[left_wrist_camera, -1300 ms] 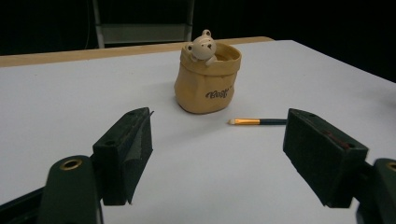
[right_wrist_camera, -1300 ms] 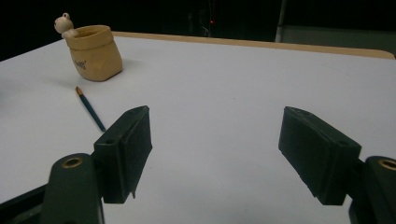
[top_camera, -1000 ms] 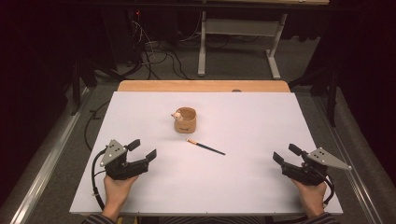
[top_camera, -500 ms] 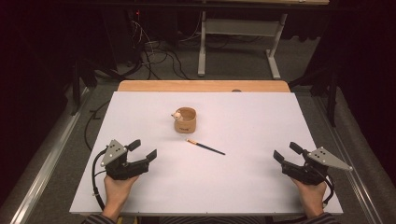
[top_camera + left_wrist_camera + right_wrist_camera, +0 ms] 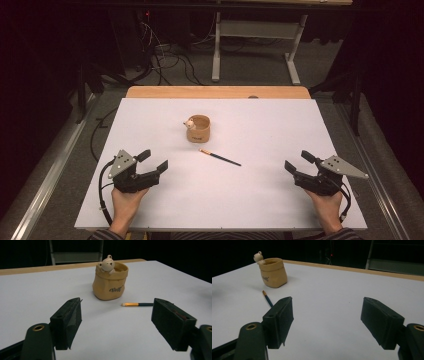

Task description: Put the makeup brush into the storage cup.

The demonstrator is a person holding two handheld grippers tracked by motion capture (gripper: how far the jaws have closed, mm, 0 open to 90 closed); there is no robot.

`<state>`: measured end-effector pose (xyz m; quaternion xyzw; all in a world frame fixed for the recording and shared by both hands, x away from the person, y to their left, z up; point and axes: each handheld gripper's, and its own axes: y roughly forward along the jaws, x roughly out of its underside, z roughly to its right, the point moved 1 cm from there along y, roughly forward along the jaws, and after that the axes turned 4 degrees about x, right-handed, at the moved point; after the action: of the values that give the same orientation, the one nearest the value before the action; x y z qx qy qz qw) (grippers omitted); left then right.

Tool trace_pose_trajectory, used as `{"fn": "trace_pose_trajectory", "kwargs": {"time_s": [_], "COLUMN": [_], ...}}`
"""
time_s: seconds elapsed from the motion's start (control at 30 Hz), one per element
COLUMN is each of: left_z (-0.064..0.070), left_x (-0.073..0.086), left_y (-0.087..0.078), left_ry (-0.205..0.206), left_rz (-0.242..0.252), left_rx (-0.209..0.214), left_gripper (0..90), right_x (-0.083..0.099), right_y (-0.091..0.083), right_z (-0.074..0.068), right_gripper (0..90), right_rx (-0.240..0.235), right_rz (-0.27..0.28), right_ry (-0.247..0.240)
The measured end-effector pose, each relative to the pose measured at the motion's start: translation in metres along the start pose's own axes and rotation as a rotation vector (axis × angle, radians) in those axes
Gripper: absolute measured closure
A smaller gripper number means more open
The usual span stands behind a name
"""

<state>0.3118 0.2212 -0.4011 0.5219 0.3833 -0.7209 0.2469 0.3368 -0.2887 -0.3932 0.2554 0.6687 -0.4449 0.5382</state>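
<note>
Right now you hold the left gripper [image 5: 153,164] low over the white table [image 5: 260,200] near its left front edge, its 2 jaws spread wide with nothing between them. Your right gripper [image 5: 299,163] sits near the right front edge, its jaws likewise spread apart and empty. Between the 2, nearer the middle of the table, the paintbrush [image 5: 220,157] lies flat, its pale tip toward the tan pot [image 5: 199,128] with a small bear figure [image 5: 107,263] on its rim. Brush and pot sit close together but not touching, and both are well apart from either gripper.
</note>
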Motion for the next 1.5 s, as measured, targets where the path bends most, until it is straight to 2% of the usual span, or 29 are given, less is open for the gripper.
{"fn": "trace_pose_trajectory", "kwargs": {"time_s": [0.37, 0.6, 0.87, 1.5], "left_z": [0.000, 0.000, 0.000, 0.000], "left_x": [0.000, 0.000, 0.000, 0.000], "left_y": [0.000, 0.000, 0.001, 0.002], "left_ry": [-0.002, -0.002, -0.004, -0.002], "left_rz": [-0.002, -0.002, -0.003, -0.005], "left_rx": [-0.003, -0.002, -0.001, 0.002], "left_gripper": [24.8, 24.8, 24.8, 24.8], "right_x": [-0.003, -0.008, -0.011, -0.020], "right_y": [0.005, 0.006, 0.011, 0.024], "right_z": [-0.007, -0.012, -0.016, -0.029], "right_gripper": [27.7, 27.2, 26.5, 26.5], "right_rx": [-0.031, -0.061, -0.082, -0.124], "right_rz": [0.002, 0.051, 0.056, 0.056], "right_ry": [-0.003, 0.010, 0.031, 0.023]}}
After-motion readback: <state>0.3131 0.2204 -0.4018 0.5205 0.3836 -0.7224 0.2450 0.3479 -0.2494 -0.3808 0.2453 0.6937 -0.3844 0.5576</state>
